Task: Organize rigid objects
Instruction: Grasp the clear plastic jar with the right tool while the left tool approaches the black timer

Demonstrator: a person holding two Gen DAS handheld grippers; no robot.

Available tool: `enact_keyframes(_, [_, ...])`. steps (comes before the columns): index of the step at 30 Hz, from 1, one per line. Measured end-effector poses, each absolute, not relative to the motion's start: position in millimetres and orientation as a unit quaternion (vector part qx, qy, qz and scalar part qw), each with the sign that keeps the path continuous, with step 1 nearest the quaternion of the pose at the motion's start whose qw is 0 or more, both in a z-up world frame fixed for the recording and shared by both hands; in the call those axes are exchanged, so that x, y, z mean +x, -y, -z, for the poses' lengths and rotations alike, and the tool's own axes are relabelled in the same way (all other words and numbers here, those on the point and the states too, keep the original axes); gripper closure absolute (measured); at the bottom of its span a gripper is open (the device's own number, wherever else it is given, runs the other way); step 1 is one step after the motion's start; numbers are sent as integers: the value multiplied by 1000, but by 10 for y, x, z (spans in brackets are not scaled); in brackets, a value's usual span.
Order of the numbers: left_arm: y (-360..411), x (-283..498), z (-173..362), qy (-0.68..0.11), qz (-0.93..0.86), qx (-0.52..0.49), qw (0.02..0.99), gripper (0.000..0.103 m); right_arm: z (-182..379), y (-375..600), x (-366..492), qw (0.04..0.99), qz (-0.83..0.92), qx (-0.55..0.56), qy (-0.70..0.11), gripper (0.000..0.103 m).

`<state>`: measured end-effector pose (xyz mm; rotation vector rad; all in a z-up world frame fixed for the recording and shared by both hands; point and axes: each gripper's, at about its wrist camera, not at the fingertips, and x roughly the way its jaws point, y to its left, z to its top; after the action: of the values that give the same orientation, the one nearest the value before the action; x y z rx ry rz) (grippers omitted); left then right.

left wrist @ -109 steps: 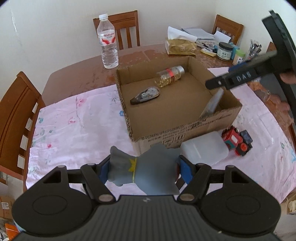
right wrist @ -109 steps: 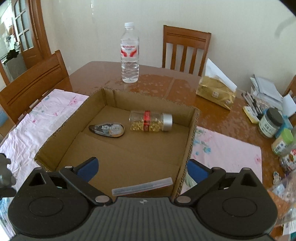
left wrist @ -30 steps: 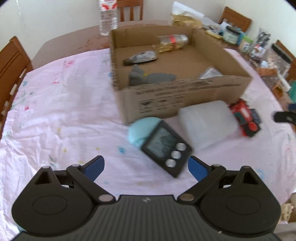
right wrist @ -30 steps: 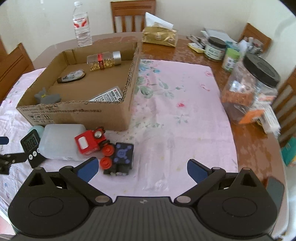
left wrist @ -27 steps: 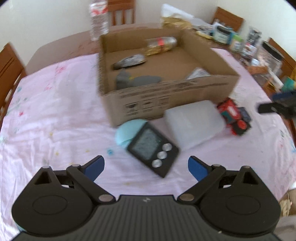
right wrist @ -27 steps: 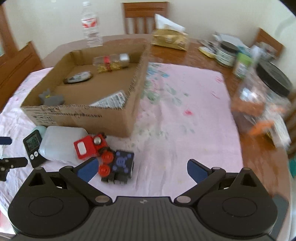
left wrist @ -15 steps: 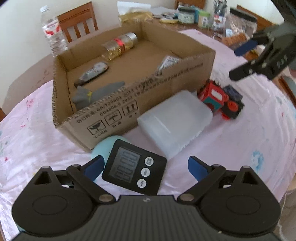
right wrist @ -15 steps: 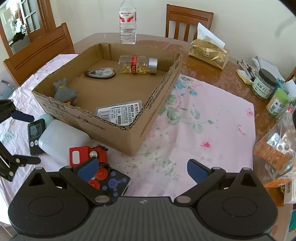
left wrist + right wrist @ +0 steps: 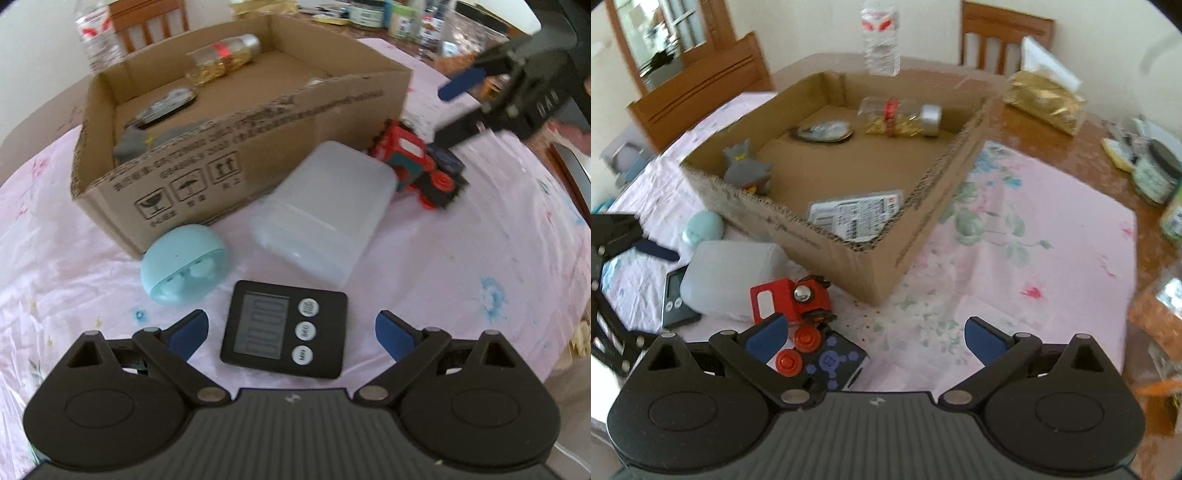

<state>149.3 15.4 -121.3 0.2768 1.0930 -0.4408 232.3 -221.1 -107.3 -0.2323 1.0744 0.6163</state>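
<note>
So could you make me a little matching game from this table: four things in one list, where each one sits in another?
Things:
1. digital timer
2. grey toy figure
3. water bottle
4. red toy truck

Places:
A. bare wood beyond the cardboard box
B. inside the box
C. between the open left tongs
D. cloth, by the box corner

Pairs: 1-C, 2-B, 3-A, 4-D

The cardboard box (image 9: 886, 254) walls off the tablecloth's middle; a plastic tub (image 9: 325, 206), timer (image 9: 284, 328) and toy truck (image 9: 798, 299) crowd its near side, while bare cloth (image 9: 1034, 258) lies open toward the right edge.
</note>
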Motion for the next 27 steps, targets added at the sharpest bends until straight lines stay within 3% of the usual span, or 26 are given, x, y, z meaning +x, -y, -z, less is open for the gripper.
enact_keyframes(16, [-235, 1387, 1288, -516, 196, 117, 825, 3, 1170, 2358, 1807, 750, -254, -80, -606, 0])
enact_keyframes(27, [-218, 1380, 1281, -507, 197, 115, 831, 0, 1369, 2062, 1322, 788, -166, -129, -578, 0])
